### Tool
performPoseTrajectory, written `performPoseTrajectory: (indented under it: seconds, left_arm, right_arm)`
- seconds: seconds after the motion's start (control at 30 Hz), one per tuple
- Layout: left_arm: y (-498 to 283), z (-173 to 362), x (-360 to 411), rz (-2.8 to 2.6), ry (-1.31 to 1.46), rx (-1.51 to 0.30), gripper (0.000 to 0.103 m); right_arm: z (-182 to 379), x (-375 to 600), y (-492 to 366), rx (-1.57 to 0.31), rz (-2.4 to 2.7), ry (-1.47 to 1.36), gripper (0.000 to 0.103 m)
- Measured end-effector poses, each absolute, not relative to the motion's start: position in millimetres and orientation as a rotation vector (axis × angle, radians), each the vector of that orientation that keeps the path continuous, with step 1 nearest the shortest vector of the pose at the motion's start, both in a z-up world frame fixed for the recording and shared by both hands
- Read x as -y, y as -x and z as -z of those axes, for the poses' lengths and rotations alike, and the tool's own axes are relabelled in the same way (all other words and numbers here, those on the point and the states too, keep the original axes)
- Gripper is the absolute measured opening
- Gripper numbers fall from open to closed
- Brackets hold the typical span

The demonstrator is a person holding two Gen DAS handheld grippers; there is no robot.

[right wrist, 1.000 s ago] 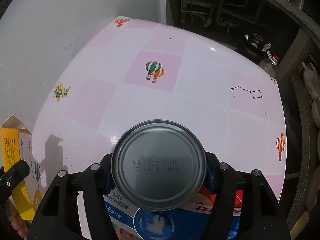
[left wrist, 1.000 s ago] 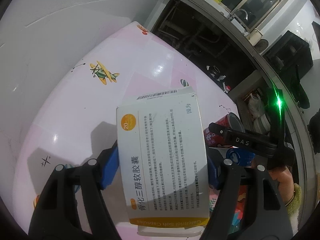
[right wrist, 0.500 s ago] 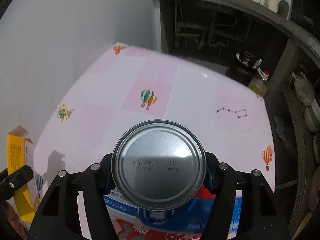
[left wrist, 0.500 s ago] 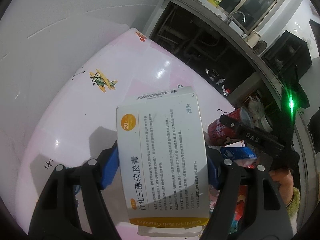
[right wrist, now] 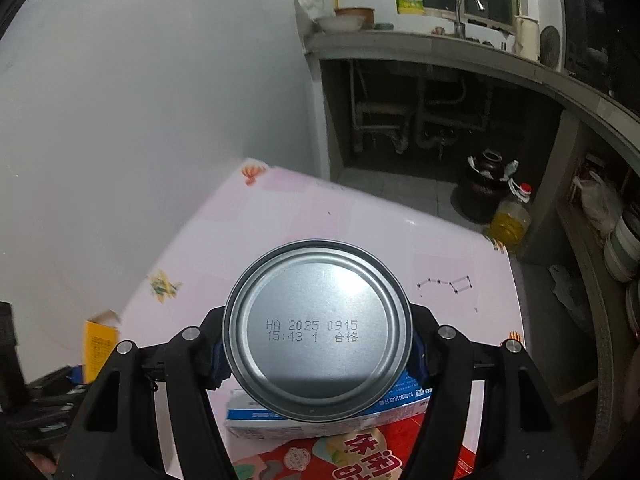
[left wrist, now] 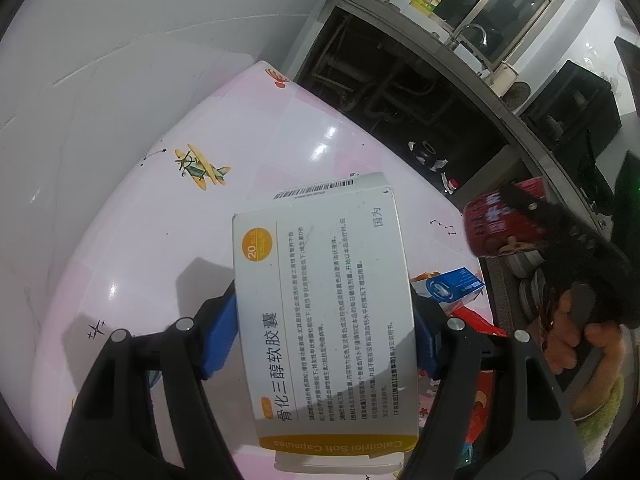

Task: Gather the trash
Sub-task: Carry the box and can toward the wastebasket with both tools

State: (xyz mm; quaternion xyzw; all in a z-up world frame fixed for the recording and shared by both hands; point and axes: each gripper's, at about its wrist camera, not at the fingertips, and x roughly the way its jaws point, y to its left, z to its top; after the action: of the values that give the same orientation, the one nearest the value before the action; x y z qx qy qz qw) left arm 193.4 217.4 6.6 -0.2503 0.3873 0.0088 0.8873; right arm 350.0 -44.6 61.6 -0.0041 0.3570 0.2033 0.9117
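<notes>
My left gripper (left wrist: 324, 332) is clamped on a white-and-yellow medicine box (left wrist: 326, 320), its blue pads pressing both long sides, held above the pink table (left wrist: 132, 248). My right gripper (right wrist: 316, 344) squeezes a red can (right wrist: 318, 330), base toward the camera, over a blue-white carton (right wrist: 332, 420) and a red snack bag (right wrist: 360, 454) lying near.

Table (right wrist: 360, 220): glossy pink/white checked top with plane, balloon and constellation prints, set against a white wall. On it, near edge: blue-white box (right wrist: 280, 426), overlapping a red snack bag (right wrist: 360, 454).
</notes>
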Motion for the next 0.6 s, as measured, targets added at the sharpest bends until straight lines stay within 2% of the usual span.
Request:
performPoseTrajectory:
  seconds: [0.33,0.6]
  left_arm:
    - [-192.7,-37.7,-188.2,0.068,0.442,-0.743,0.068]
    - [-203.9,-56.8,-125.6,0.228,0.381,-0.742,0.068]
  right_arm:
    - [-105.4,96.5,-308.1,-0.656,-0.463,-0.072,0.064]
    - [-113.4,181.7,-258.2,-0.613,-0.354,-0.143,0.064]
